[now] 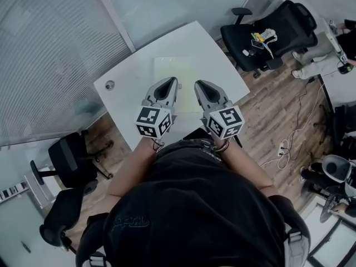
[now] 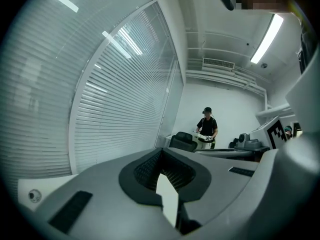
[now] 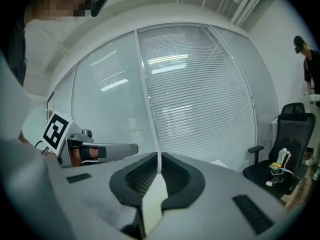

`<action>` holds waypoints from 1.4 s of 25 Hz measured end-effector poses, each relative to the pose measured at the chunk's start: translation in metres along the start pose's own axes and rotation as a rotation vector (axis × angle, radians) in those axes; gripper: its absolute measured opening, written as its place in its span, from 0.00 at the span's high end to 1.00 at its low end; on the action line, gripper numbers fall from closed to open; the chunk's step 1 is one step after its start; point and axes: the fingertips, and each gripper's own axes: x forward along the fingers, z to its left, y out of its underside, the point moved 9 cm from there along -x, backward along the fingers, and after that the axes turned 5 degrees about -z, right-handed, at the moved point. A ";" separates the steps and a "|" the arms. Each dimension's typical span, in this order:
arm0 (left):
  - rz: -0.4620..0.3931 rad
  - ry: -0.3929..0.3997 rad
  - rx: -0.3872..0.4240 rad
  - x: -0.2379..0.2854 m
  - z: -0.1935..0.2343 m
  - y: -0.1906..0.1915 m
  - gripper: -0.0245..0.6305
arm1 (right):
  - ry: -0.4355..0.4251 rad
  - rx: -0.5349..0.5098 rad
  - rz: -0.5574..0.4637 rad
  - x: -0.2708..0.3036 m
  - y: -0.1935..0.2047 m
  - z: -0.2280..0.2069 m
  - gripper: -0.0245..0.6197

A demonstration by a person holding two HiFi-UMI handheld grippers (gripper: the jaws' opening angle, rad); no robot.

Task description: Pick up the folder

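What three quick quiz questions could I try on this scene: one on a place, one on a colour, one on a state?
1. Where does the folder lie?
A. on the white table
B. on a black chair
C. on the wooden floor

2. What colour is the folder?
A. red
B. pale yellow
C. black

3. How do the jaws of the left gripper and the right gripper stand?
A. both shut
B. both wide open
C. one open, one shut

Answers:
1 A, since the head view shows the folder flat on the tabletop.
2 B, since it is a pale yellow sheet against the white top.
3 A, since in each gripper view the two dark pads meet at their tips.
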 end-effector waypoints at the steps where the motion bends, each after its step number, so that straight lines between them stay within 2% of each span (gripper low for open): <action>1: 0.009 -0.006 -0.003 0.001 0.003 0.002 0.94 | -0.003 0.004 0.008 0.003 0.003 -0.002 0.92; 8: 0.018 -0.060 -0.002 0.003 0.028 0.016 0.94 | -0.023 0.027 0.093 0.022 0.027 -0.019 0.92; 13: 0.087 -0.108 -0.006 0.012 0.048 0.036 0.94 | -0.021 0.042 0.162 0.034 0.051 -0.040 0.91; 17: 0.143 -0.146 -0.028 0.018 0.067 0.056 0.94 | -0.014 0.061 0.212 0.043 0.070 -0.057 0.86; 25: 0.265 -0.186 -0.094 0.031 0.097 0.099 0.82 | -0.031 0.105 0.354 0.064 0.115 -0.085 0.76; 35: 0.430 -0.227 -0.182 0.050 0.133 0.145 0.59 | -0.075 0.175 0.514 0.086 0.156 -0.106 0.60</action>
